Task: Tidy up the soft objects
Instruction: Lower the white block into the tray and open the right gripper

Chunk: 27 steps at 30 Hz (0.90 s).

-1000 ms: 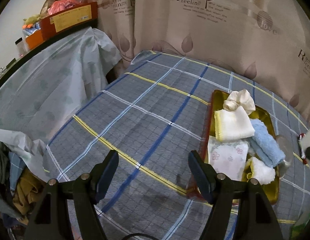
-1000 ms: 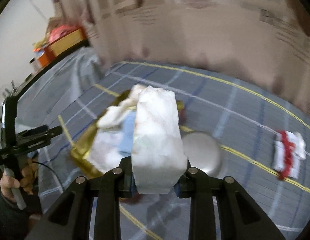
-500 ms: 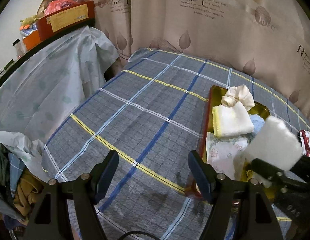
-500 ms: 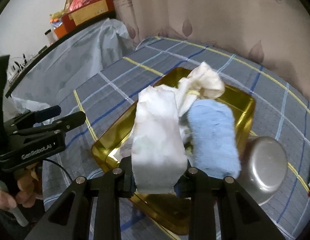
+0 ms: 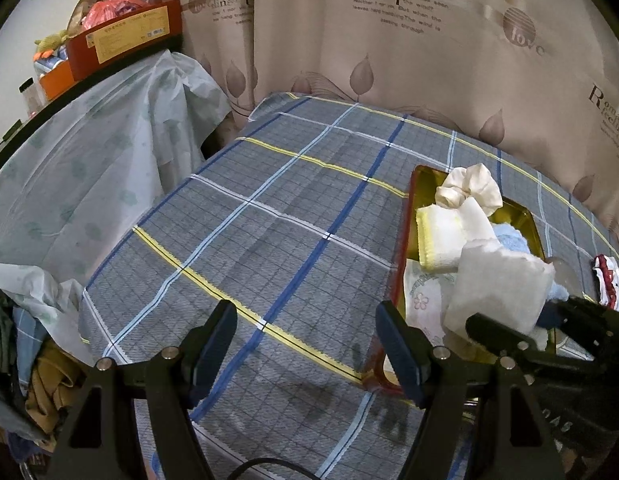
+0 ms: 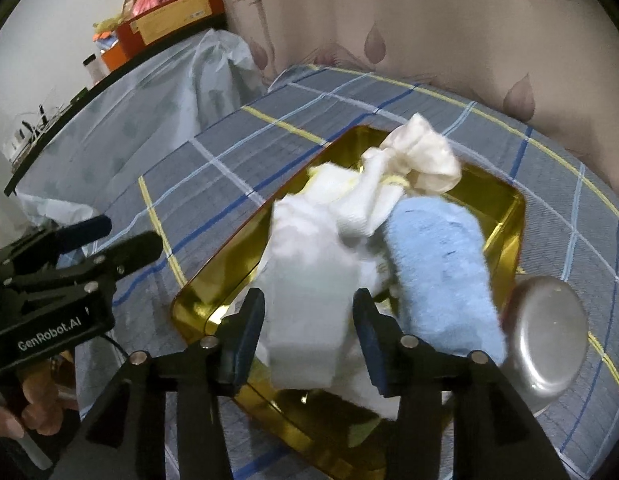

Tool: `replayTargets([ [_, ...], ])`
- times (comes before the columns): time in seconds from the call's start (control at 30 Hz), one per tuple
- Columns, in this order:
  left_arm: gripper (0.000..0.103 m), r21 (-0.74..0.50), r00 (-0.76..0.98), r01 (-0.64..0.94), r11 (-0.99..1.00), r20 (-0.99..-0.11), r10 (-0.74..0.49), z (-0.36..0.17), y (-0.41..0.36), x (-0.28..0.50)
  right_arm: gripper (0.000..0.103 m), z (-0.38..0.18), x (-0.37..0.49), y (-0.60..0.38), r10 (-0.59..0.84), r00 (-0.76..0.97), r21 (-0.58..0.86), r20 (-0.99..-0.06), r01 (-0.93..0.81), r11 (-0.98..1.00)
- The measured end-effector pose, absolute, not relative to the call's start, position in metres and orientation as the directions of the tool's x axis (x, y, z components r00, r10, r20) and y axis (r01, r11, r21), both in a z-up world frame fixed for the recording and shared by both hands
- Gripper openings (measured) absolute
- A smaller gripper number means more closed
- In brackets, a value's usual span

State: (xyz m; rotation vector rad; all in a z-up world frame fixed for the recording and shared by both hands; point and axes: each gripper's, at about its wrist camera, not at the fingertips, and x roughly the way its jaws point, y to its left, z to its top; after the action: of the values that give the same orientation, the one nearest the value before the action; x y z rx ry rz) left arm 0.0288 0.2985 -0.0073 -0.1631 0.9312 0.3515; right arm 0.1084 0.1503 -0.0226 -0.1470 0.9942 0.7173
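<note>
A folded white cloth stands between the jaws of my right gripper, which are opening over the near end of the gold tray; the pads look just clear of its sides. In the tray lie a rolled blue towel, a knotted cream cloth, a yellow-edged white cloth and a floral cloth. My left gripper hangs open over the plaid table cover, left of the tray, with nothing between its fingers.
An upturned metal bowl sits against the tray's right side. A red and white item lies further right on the plaid cover. A curtain hangs behind, and a plastic-draped shelf stands to the left.
My right gripper carried the white cloth left and down over the tray, and its jaws have spread apart from the cloth. The left gripper has stayed put.
</note>
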Motion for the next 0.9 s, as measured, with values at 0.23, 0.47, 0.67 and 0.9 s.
replayTargets([
  [0.23, 0.074, 0.011, 0.544, -0.359, 0.933, -0.810, 0.219, -0.009, 0.298, 0.030, 0.056, -0.009, 0.111, 0.134, 0.477, 0.387, 0.186, -0.789, -0.590, 0.786],
  [0.47, 0.074, 0.018, 0.542, -0.349, 0.937, -0.812, 0.217, -0.010, 0.294, 0.030, 0.058, 0.007, 0.109, 0.115, 0.472, 0.436, 0.171, -0.766, -0.569, 0.804],
  [0.67, 0.074, 0.025, 0.538, -0.343, 0.939, -0.815, 0.218, -0.012, 0.291, 0.030, 0.061, 0.018, 0.104, 0.083, 0.460, 0.471, 0.167, -0.753, -0.539, 0.825],
  [0.9, 0.074, 0.021, 0.536, -0.345, 0.938, -0.816, 0.215, -0.013, 0.290, 0.030, 0.062, 0.031, 0.101, 0.007, 0.387, 0.542, 0.143, -0.746, -0.438, 0.888],
])
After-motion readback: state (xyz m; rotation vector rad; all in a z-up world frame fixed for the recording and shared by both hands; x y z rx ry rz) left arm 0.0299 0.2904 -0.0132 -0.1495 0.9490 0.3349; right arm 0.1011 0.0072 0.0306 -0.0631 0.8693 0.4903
